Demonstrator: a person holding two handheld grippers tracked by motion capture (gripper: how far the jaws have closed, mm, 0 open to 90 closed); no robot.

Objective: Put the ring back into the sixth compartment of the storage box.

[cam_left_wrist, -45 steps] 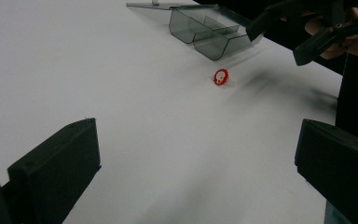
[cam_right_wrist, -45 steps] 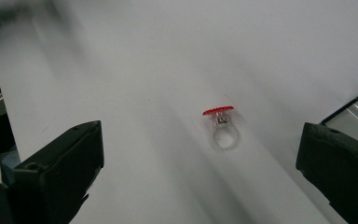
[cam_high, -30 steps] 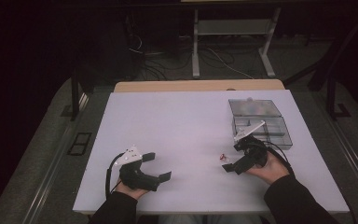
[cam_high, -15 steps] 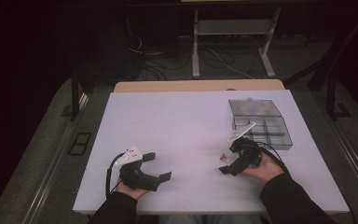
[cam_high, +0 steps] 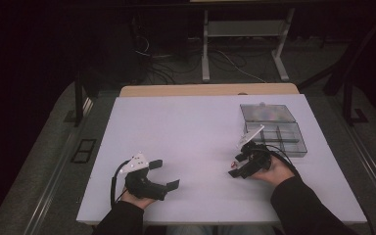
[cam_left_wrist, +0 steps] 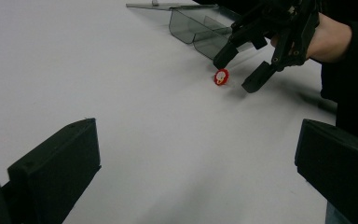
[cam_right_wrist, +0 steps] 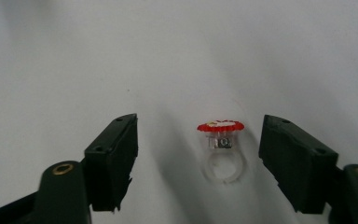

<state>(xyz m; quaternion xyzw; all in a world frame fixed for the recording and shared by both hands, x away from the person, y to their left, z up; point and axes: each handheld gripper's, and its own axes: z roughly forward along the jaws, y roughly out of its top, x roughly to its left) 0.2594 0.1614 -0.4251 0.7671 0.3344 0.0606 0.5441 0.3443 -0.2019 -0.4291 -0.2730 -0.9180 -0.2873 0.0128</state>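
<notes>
Since a second ago the right claw (cam_right_wrist: 198,163) has slid a little toward the person and its jaws have just been closing, now part-way in with the toy ring (cam_right_wrist: 221,149) between them, untouched; the ring, red-topped on a clear band, lies on the white table (cam_high: 186,127) just short of the open compartment box (cam_high: 274,129); judging by this, the grasp is only beginning, with lifting and placing left to do; the left claw (cam_left_wrist: 198,177) rests with jaws wide apart and empty, well off to the side.
</notes>
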